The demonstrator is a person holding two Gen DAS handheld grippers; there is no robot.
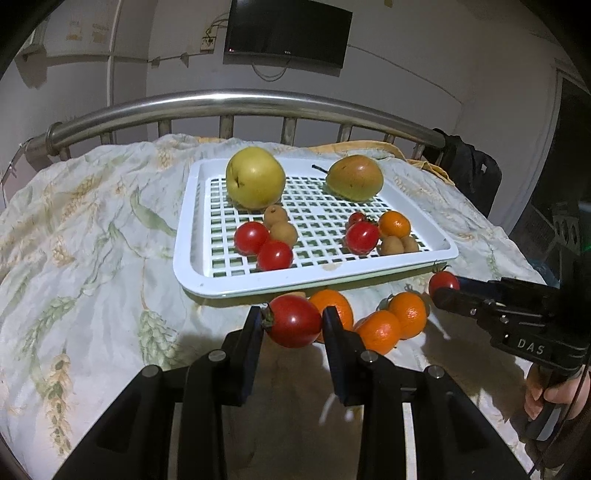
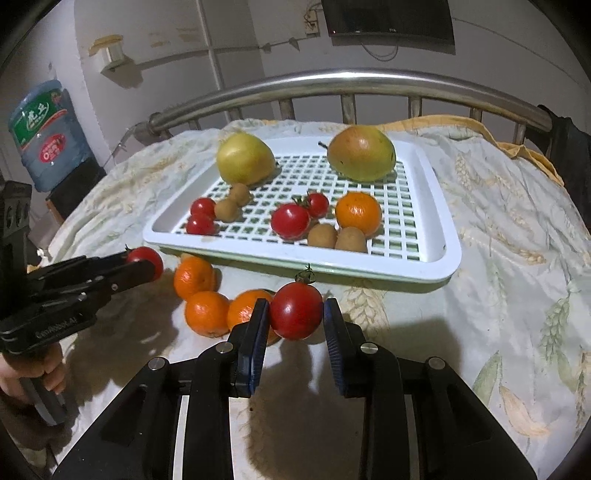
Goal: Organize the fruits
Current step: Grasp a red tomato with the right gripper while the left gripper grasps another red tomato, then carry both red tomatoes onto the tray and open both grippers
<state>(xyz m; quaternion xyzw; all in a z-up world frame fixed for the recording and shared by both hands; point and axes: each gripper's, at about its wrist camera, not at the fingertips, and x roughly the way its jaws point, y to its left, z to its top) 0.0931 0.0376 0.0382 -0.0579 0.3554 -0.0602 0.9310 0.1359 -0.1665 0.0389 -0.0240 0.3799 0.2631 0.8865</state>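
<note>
Right now each gripper has a tomato between its fingers. The left gripper (image 1: 293,325) is closed on a red tomato (image 1: 294,321), both pads pressed against its sides, stem end toward the left pad. Just past its right finger lie three oranges (image 1: 380,328) in a touching cluster on the bedspread (image 1: 92,240).

The right gripper (image 2: 295,317) holds a second tomato (image 2: 296,311) with a green stem on top. Its left pad touches the fruit; at the right pad I cannot tell whether there is contact or a thin gap. Seen from the left wrist, this gripper comes in from the right with its tips around that tomato (image 1: 443,282), near the tray's front right corner.

Straight ahead of both tools sits a white slotted tray (image 1: 192,258) on the bedspread. In its far part lie a yellow apple (image 1: 255,176) on the left and a green-red pear (image 1: 355,177) on the right, well apart. Nearer the grippers, on the tray's left side, two tomatoes (image 1: 262,243) touch two small brown fruits (image 1: 280,223). On its right side are two more tomatoes (image 1: 361,233), one orange (image 1: 394,223) and another pair of brown fruits (image 1: 399,244), all close together.

Beyond the tray runs a metal bed rail (image 1: 240,101), with a dark screen (image 1: 288,31) on the wall above it. From the right wrist a blue water bottle (image 2: 46,136) stands far off to the left.
</note>
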